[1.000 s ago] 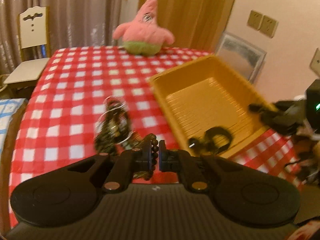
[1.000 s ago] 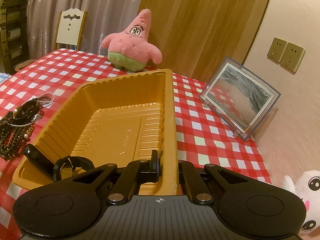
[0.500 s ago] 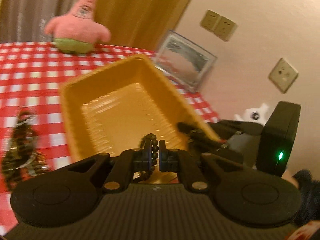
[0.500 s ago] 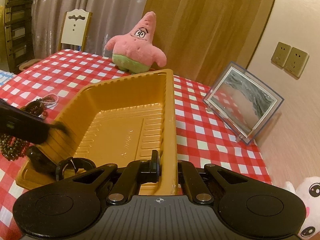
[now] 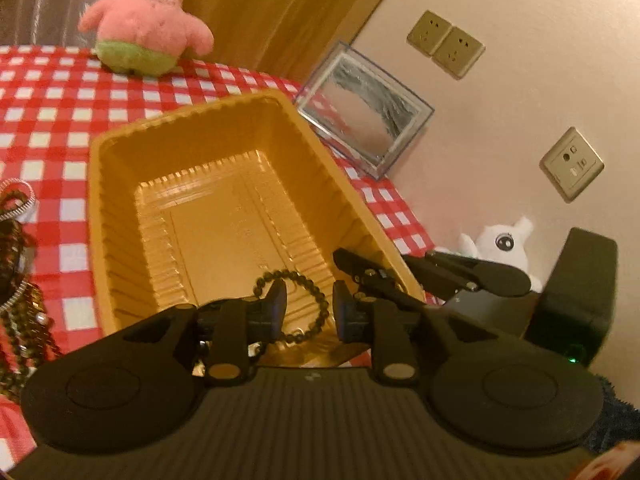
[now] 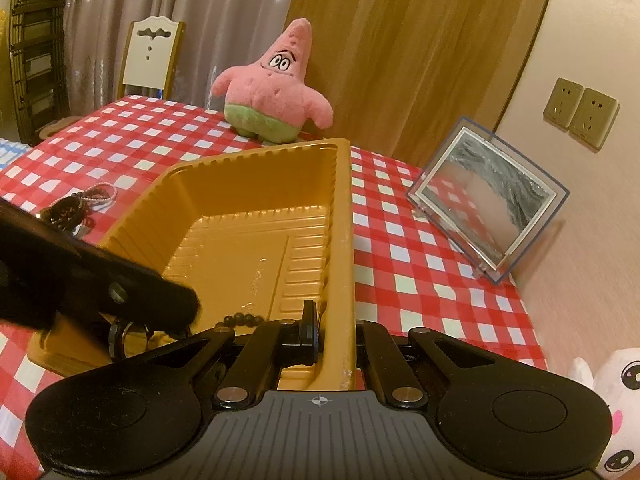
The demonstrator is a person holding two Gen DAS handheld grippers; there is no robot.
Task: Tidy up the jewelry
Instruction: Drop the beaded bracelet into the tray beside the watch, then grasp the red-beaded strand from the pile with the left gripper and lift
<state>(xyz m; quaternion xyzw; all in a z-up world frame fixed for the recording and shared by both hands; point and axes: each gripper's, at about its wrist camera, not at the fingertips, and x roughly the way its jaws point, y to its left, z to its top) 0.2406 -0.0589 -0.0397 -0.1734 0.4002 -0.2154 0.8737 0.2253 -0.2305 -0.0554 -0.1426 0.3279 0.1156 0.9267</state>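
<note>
A yellow plastic tray (image 5: 120,208) lies on the red-checked tablecloth. My left gripper (image 5: 310,308) hovers over the tray's near end, and its jaws are opening. A dark bead bracelet (image 5: 316,296) hangs loose between them, draped by the left finger with no pad pressing on it. In the right wrist view those beads (image 6: 240,318) show low in the tray (image 6: 248,168), beside a black ring-shaped piece (image 6: 120,332). My right gripper (image 6: 332,320) is shut on the tray's right wall. More jewelry (image 5: 16,280) is heaped on the cloth left of the tray.
A pink star plush (image 6: 276,92) sits at the table's far side. A glass-framed picture (image 6: 488,200) leans on the wall to the right. A white plush (image 5: 496,244) lies at the near right corner, and a chair (image 6: 148,60) stands behind the table.
My left gripper swung right from the jewelry heap to over the tray, carrying the bead bracelet. Its jaws have since parted and the bracelet hangs free. The right gripper has not moved.
</note>
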